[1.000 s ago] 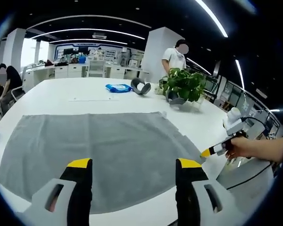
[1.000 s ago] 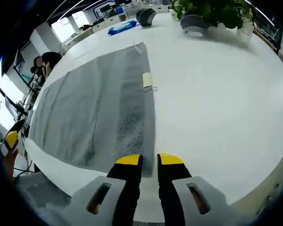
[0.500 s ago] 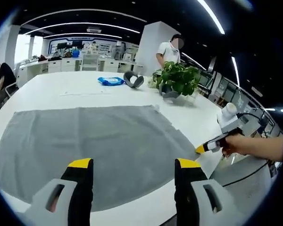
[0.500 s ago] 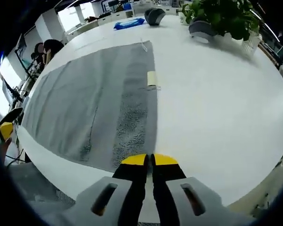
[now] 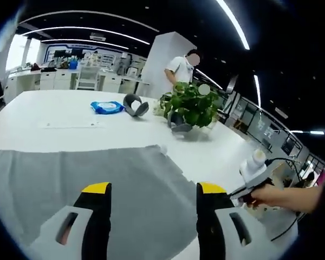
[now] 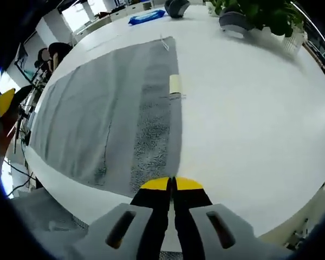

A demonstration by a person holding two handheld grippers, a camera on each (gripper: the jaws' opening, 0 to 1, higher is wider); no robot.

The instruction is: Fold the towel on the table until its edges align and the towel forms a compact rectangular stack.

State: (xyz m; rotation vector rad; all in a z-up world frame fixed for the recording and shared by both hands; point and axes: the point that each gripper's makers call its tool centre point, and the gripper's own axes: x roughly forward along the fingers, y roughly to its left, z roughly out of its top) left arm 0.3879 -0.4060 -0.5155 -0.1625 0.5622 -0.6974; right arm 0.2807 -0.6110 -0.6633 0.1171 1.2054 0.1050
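Observation:
A grey towel (image 6: 108, 108) lies spread flat on the white table (image 6: 249, 108), a pale tag (image 6: 175, 84) on its right edge. My right gripper (image 6: 171, 184) is shut at the towel's near right corner, the cloth edge running into its yellow tips. In the left gripper view the towel (image 5: 70, 179) lies below my left gripper (image 5: 154, 188), whose jaws stand wide open over the cloth with nothing between them. The right gripper (image 5: 244, 189) shows there at the table's right edge, held by a hand (image 5: 273, 196). The left gripper's yellow tip (image 6: 5, 101) shows beyond the towel's far side.
At the table's far end sit a potted plant (image 5: 189, 105), a blue packet (image 5: 105, 107) and a grey round object (image 5: 132, 104). A person (image 5: 180, 67) stands behind the plant. More people sit at the left (image 6: 54, 67). Bare table stretches right of the towel.
My right gripper's jaws went from slightly apart to shut at the towel's corner. The left gripper's view has swung right and lower. The towel lies as before.

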